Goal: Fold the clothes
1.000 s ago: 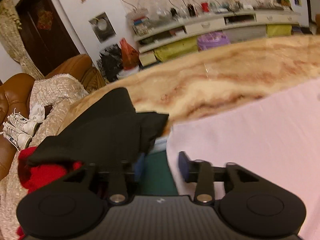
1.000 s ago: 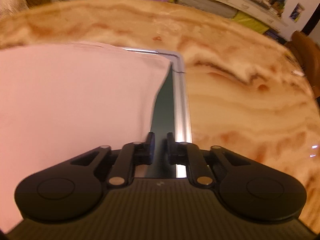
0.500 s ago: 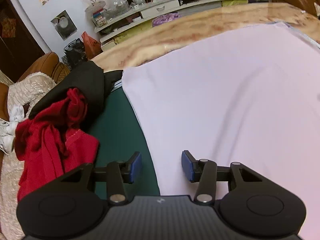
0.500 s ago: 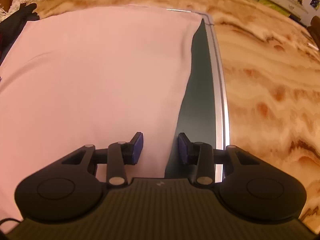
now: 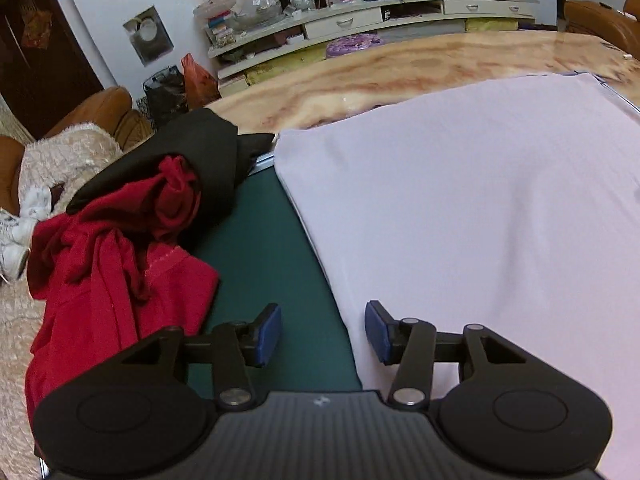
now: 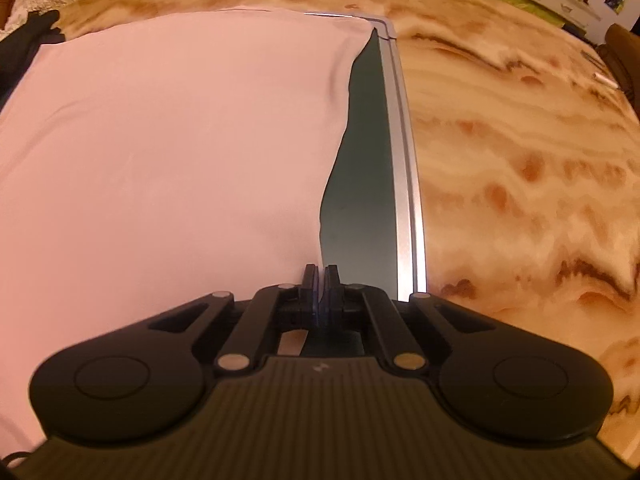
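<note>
A green mat (image 5: 260,256) with a silver rim (image 6: 404,184) lies on a marbled table (image 6: 520,152). Low in the left view, the left gripper (image 5: 322,330) has been opening; its jaws stand apart over the pink garment (image 5: 480,208)'s left edge, pads not pressing. Low in the right view, the right gripper (image 6: 320,280) has just closed, pinching the garment's right edge. At left lie red clothes (image 5: 108,272), with black cloth (image 5: 200,160) behind. Shelves (image 5: 360,28) line the far wall.
</note>
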Action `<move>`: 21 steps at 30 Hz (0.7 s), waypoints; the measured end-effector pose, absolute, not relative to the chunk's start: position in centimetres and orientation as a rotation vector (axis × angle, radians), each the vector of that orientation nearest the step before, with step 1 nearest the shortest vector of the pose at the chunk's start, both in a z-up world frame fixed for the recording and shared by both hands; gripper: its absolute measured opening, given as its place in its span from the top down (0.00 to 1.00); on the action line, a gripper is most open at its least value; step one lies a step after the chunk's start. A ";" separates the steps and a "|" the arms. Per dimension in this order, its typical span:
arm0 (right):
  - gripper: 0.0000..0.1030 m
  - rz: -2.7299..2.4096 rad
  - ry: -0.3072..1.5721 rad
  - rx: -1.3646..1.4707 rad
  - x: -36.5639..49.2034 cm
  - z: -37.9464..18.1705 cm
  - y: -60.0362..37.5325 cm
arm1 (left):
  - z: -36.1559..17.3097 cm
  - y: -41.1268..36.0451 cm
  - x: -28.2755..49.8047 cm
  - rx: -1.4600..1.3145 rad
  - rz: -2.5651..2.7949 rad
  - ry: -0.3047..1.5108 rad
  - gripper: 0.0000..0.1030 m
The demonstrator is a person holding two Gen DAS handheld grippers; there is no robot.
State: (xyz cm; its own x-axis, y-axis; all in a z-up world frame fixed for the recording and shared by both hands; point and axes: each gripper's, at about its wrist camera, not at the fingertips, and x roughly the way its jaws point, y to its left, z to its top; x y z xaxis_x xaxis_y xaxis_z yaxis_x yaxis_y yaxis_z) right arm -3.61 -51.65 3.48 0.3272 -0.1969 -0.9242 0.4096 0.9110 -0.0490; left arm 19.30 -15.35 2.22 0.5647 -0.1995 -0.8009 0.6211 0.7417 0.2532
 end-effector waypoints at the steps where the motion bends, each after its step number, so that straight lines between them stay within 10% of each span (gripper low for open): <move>1: 0.81 -0.424 1.180 0.191 -3.5 3.5 -51.5 | 2.2 -15.4 19.2 0.566 -0.513 0.836 0.48; 4: 0.61 -0.486 1.182 0.149 -3.4 3.8 -51.0 | 2.6 -15.4 19.2 0.550 -0.515 0.836 0.49; 21: 0.54 -0.226 1.091 0.143 -0.1 3.6 -47.5 | 1.8 -17.0 18.1 0.628 -0.627 0.774 0.47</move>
State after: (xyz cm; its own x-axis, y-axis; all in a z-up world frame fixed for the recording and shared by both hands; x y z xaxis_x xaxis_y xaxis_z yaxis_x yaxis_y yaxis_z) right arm -0.06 -47.55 3.60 0.4414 -0.1117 -0.8903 0.2518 0.9678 0.0034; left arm 18.08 -16.97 1.77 0.5583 -0.2757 -0.7825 0.7083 0.6495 0.2765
